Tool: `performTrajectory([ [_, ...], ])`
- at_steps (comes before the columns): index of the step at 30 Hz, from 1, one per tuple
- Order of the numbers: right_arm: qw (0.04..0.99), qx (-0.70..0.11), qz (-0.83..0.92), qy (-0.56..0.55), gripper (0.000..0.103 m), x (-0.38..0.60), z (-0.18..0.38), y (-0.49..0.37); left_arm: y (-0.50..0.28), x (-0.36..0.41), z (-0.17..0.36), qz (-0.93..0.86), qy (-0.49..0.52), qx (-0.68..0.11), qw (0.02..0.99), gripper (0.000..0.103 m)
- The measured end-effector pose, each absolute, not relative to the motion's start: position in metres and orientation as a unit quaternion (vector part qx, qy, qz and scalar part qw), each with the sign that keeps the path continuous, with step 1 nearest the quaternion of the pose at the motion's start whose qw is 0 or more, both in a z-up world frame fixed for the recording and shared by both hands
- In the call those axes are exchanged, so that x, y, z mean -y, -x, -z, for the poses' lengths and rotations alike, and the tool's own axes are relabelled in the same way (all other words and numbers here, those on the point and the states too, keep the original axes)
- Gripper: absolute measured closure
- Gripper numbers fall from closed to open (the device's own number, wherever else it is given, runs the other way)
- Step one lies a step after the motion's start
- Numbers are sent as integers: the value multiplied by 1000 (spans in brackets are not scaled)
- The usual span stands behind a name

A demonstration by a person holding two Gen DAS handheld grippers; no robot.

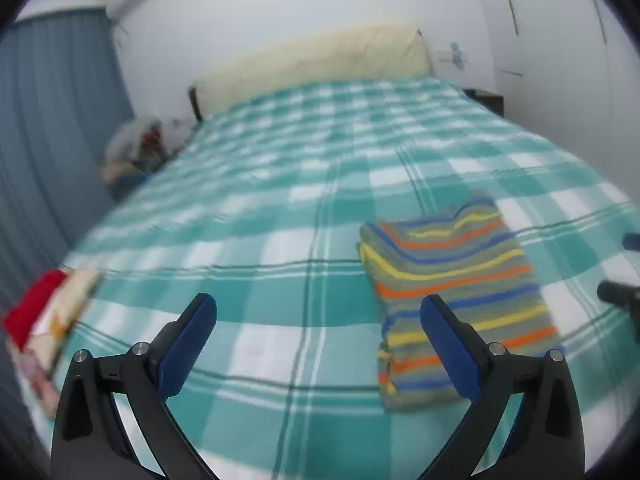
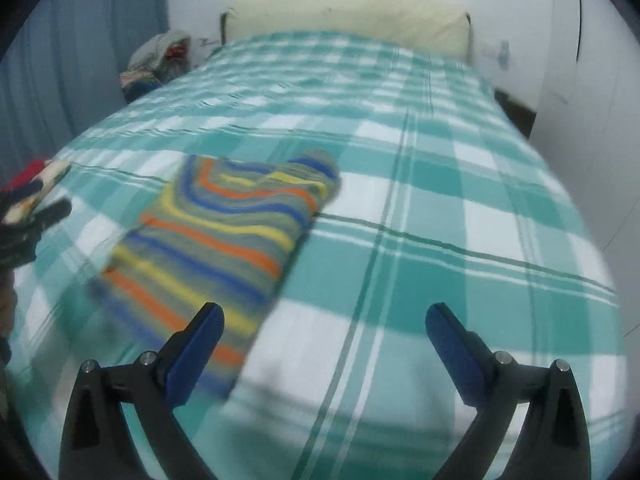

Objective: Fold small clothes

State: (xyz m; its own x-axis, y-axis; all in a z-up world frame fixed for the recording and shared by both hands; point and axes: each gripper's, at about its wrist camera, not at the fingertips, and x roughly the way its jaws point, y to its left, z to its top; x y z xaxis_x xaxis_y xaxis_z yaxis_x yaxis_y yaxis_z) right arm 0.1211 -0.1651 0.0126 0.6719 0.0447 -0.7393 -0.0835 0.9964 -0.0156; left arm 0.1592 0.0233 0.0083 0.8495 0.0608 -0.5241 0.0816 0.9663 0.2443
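A folded striped garment (image 1: 452, 304) lies flat on the green-and-white checked bedspread (image 1: 280, 184), near the foot end of the bed and well apart from the cream headboard cushion (image 1: 312, 60).

In the left wrist view the left gripper (image 1: 318, 308) has its jaws spread wide with nothing between them; only bare bedspread shows in the gap. The garment lies to the right of that gap, and the gripper's right blue finger (image 1: 448, 344) stands in front of its lower left part. Whether that finger touches the cloth cannot be told.

In the right wrist view the right gripper (image 2: 324, 316) is likewise spread wide and holds nothing. The garment (image 2: 224, 236) lies to the left of its gap, with the left blue finger (image 2: 196, 348) over the garment's near end; contact cannot be told here either.

The garment is a long rectangle. Its long axis runs from the foot of the bed toward the headboard cushion, leaning a little sideways, and its orange, yellow and blue stripes run across the short way. Its far end is rounded and slightly raised.

A red and cream pile of clothes (image 1: 48, 320) sits at the bedspread's left edge, well apart from the garment. The view is blurred.
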Motion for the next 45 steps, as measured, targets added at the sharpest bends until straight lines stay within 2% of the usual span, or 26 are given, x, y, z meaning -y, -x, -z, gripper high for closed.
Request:
performTrajectory([
  [3,918,-392,-47,18,2,155,-38,-84,-128,-16,-30,-4,-130,-267,955,0],
  [9,924,-378,-55,16,1,144,-77,-21,-77,-28,-41,47,-47,-316,946,0],
  [16,930,-363,-47,16,1,119,-97,16,-54,-16,-38,10,-78,-295,952,0],
  [26,929,-369,-21,1,1,120,-100,0,-77,-15,-29,5,-82,-323,943,0],
  [33,923,-385,-10,0,1,123,-78,-7,-84,-15,-16,4,-70,-341,937,0],
  [45,925,-380,2,28,1,103,-83,-1,-74,-15,-28,21,-75,-340,937,0],
])
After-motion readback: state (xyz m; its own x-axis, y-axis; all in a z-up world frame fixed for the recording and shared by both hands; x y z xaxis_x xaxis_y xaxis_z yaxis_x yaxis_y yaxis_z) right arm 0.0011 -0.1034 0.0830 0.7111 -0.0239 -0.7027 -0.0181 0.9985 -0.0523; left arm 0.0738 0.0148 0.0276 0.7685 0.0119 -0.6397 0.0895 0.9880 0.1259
